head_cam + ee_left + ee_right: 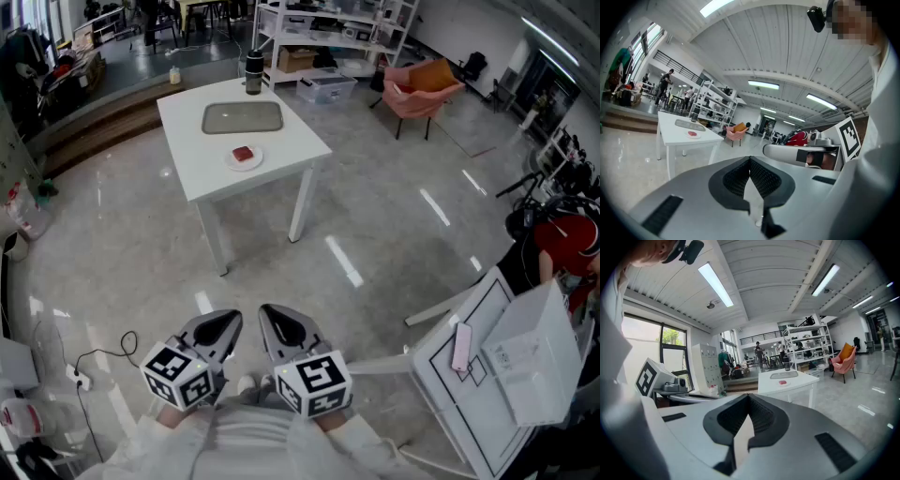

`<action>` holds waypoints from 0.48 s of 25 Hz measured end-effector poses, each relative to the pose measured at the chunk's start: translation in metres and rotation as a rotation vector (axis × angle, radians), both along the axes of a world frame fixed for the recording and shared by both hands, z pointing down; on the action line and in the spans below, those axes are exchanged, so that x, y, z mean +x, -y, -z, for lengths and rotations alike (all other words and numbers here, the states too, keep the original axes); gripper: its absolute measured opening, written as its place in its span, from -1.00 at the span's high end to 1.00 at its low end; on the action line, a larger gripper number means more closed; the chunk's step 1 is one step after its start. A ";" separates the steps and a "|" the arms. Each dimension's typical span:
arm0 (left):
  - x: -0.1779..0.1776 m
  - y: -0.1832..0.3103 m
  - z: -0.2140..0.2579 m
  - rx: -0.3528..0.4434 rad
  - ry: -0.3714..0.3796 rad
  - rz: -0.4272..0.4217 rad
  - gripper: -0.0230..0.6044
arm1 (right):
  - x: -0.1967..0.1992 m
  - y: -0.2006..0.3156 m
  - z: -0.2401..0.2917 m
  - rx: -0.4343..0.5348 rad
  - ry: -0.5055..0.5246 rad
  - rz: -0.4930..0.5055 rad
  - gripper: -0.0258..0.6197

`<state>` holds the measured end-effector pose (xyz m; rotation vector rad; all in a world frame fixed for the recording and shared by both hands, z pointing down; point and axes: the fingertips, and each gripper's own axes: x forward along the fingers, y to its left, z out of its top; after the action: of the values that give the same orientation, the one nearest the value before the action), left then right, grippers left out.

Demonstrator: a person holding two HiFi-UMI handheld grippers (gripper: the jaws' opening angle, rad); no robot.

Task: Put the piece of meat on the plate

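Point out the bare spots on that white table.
In the head view, the table is bare along its left side, beside the tray and the plate, and at its right corner past the plate. Crowded: the far edge, where the dark bottle stands behind the tray.

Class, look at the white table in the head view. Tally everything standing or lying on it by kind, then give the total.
Tray: 1
Plate: 1
Piece of meat: 1
Flask: 1
Total: 4
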<state>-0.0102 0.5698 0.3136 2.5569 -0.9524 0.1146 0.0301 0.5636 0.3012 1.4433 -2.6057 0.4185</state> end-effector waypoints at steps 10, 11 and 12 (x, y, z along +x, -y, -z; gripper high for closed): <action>0.005 -0.001 0.000 -0.030 -0.042 -0.006 0.90 | 0.011 0.000 -0.007 -0.012 0.000 -0.034 0.88; 0.006 -0.001 0.000 -0.030 -0.043 -0.004 0.90 | 0.011 0.000 -0.007 -0.009 -0.003 -0.032 0.88; 0.008 0.000 0.000 -0.028 -0.044 -0.002 0.90 | 0.012 0.000 -0.006 -0.007 -0.006 -0.031 0.88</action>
<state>-0.0025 0.5697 0.3139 2.5243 -0.9249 0.0719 0.0424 0.5635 0.3075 1.4824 -2.5782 0.4255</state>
